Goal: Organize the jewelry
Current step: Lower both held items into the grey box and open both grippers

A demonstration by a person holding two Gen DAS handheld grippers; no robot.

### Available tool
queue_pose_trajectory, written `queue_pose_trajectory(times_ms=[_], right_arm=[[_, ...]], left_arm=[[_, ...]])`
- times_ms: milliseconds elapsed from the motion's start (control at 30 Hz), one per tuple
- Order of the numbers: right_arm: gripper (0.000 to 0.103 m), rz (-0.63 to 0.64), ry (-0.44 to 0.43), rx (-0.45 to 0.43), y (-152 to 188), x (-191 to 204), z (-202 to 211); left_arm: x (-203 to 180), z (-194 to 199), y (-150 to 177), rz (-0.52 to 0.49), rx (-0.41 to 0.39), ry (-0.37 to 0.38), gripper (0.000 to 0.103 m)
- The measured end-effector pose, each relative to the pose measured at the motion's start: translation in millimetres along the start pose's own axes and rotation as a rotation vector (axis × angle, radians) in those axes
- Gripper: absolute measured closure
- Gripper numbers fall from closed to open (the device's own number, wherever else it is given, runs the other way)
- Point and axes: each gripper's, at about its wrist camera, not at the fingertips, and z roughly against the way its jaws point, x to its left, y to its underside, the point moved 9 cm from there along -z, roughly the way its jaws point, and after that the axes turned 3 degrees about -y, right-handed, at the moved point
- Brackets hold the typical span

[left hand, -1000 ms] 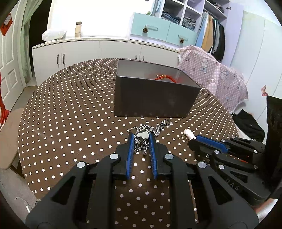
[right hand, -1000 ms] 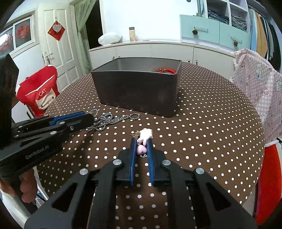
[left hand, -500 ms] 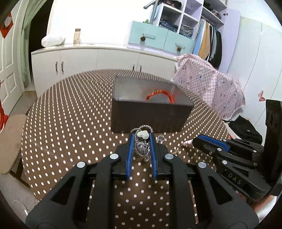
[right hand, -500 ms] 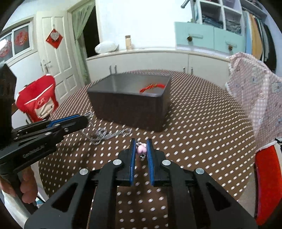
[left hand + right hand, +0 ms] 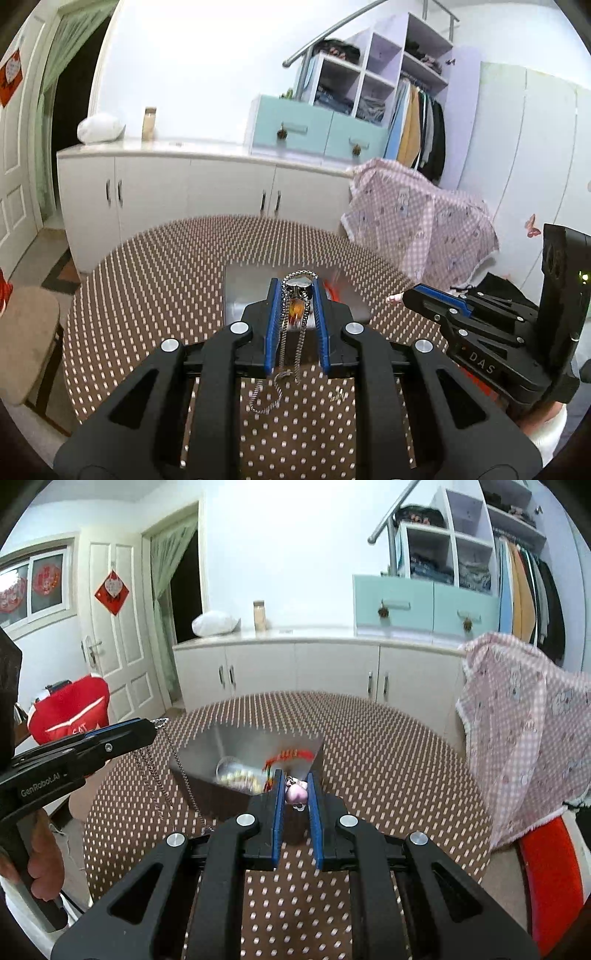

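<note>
My left gripper (image 5: pixel 295 295) is shut on a silver chain necklace (image 5: pixel 291 347) with an amber pendant; the chain dangles in loops below the blue fingers, above the table. My right gripper (image 5: pixel 295 786) is shut on a small pink charm (image 5: pixel 296 794). Both are raised in front of the dark open box (image 5: pixel 207 794), which holds a red cord bracelet (image 5: pixel 291 757) and a pale beaded piece (image 5: pixel 236 775). In the right wrist view the left gripper (image 5: pixel 153 725) shows at the left with the chain (image 5: pixel 162 779) hanging from it. The right gripper (image 5: pixel 410 295) appears at the right of the left wrist view.
The box stands on a round table with a brown polka-dot cloth (image 5: pixel 155 280). A pink checked cloth (image 5: pixel 524 716) drapes over something at the right. White cabinets (image 5: pixel 303 668) run along the back wall. A red bag (image 5: pixel 70 709) sits at the left.
Both grippers have risen off the table with their pieces. The necklace chain left the cloth and now hangs free. The box sits lower in both views, its inside showing.
</note>
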Motion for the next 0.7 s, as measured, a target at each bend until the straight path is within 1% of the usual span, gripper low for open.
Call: queue_pose_trajectory(times_ms=[200,300,500,633,700], right_arm=[[0.092,0.015,-0.005,-0.060,-28.7,-5.8,4.8],[0.092,0.027,0.005,-0.081,-39.4,-7.6,6.2],[0.092,0.036,-0.024,-0.110,-60.1,-6.1,6.7],[0.092,0.041,-0.058,-0.109,-65.4,-1.5,1.9],[0.092,0.039,-0.076,-0.096,-64.5,1.0,-3.4]], left_arm=[[-12.7,9.2,-31.2,-0.033,-0.076,-0.002,0.085],[-18.0,10.6,-45.7,-0.040,-0.100,-0.015,0.085],[-28.2,19.3,-75.0,-0.069,-0.170,-0.022,0.085],[-33.9,15.1,-81.5,-0.079,-0.182,-0.029,0.085],[-32.4,8.5,-77.4,-0.072,-0.166,-0.031,0.085]])
